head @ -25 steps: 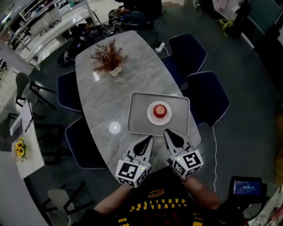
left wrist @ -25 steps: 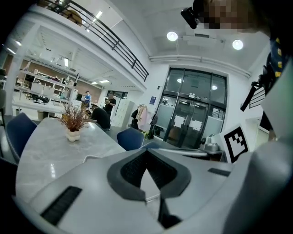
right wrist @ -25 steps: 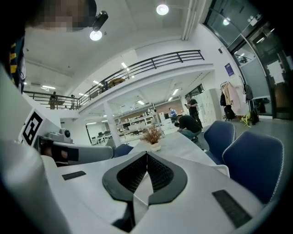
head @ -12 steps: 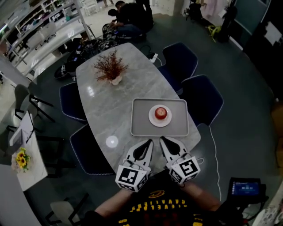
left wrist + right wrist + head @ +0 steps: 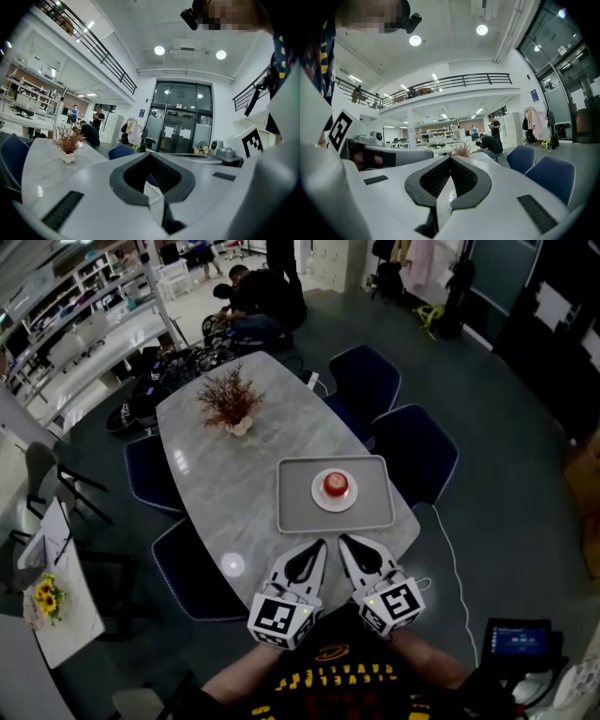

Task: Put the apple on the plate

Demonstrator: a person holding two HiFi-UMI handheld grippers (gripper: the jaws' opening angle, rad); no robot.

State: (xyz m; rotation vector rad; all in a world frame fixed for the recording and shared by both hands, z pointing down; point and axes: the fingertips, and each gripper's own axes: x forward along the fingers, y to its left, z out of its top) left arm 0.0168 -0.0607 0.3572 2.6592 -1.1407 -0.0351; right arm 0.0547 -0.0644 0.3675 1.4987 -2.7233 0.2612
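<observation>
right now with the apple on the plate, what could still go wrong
The left claw and right claw, both shut, hang close to the tray; a forward slip might shove it. The apple sits loose on a small plate, so a knock could roll it off.

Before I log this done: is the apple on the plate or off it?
On it: the head view shows the apple centred on the white plate, which lies in the tray.

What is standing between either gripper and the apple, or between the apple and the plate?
Nothing visible. The apple already sits on the plate, in the tray. Between it and the left gripper and right gripper, both shut at the near edge of the table, lies only bare tray.
</observation>
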